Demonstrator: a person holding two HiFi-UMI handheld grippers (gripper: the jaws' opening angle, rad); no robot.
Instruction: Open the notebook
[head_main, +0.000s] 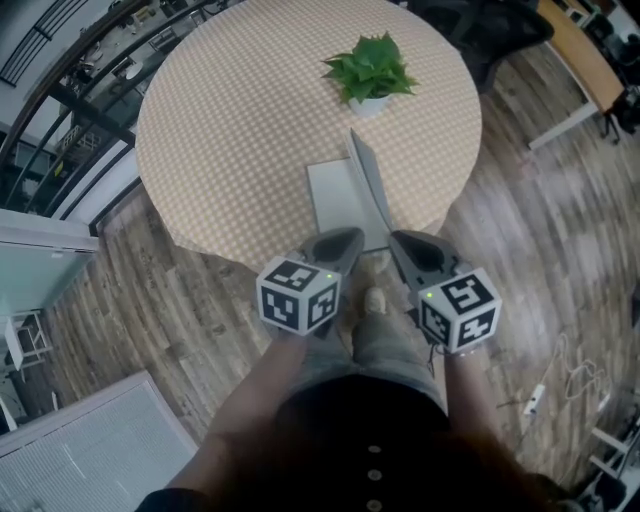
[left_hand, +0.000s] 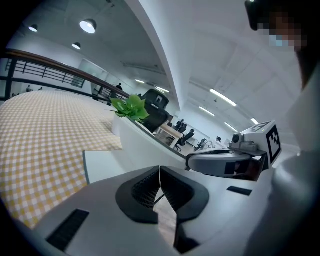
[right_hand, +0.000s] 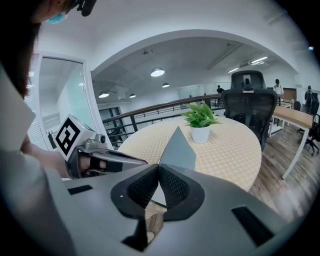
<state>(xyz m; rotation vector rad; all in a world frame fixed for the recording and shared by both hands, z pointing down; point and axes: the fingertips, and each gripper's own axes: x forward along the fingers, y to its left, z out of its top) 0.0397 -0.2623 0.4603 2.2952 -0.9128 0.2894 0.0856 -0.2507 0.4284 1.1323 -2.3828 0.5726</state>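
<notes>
My right claw (right_hand: 159, 166) pinches the notebook's thin, stiff grey cover (right_hand: 178, 148), tilted up over the round checked tablecloth (head_main: 240, 120). My left claw (left_hand: 160, 171) is closed and empty.

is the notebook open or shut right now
Partly open: the grey cover stands tilted up off the white page, its near edge pinched in the jaws of the right gripper.

I see a round checked table (head_main: 230, 130) with a potted plant (head_main: 372, 70) at its 1 o'clock. The notebook (head_main: 340, 200) lies at the table's 5 o'clock edge, its cover standing steeply. My left gripper (head_main: 352, 238) and right gripper (head_main: 398, 240) point in from 6 o'clock, the right one's tip at the cover's near corner.
</notes>
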